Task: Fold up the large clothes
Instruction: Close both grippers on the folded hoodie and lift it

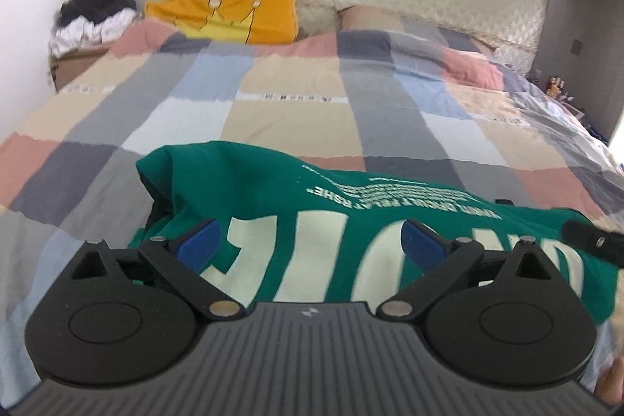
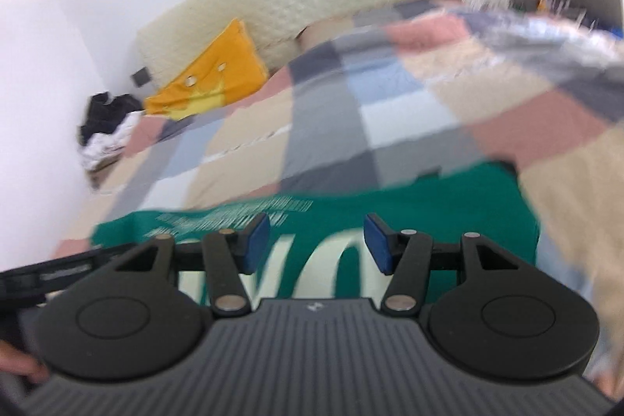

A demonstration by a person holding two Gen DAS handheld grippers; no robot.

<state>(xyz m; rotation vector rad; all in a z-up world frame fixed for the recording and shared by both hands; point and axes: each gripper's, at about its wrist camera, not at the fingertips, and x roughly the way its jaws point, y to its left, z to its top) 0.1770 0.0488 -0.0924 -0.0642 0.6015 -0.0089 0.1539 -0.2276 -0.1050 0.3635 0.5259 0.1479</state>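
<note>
Step in hand, by my reading: between folds, both tools clear of the cloth.

Green shirt [image 1: 312, 221] lies on the bed [image 1: 273, 96], partly folded, print up, directly below and ahead of my left hand-held gripper [image 1: 312, 240]. Left jaws spread wide, nothing held. My right hand-held gripper [image 2: 316, 244] is over the same shirt [image 2: 429, 213], approx. half open, pads empty, no cloth between them.

Next move needs: both grippers lowered to the near edge, pinch one layer each w/o bunching, then carry it fwd evenly.
</note>
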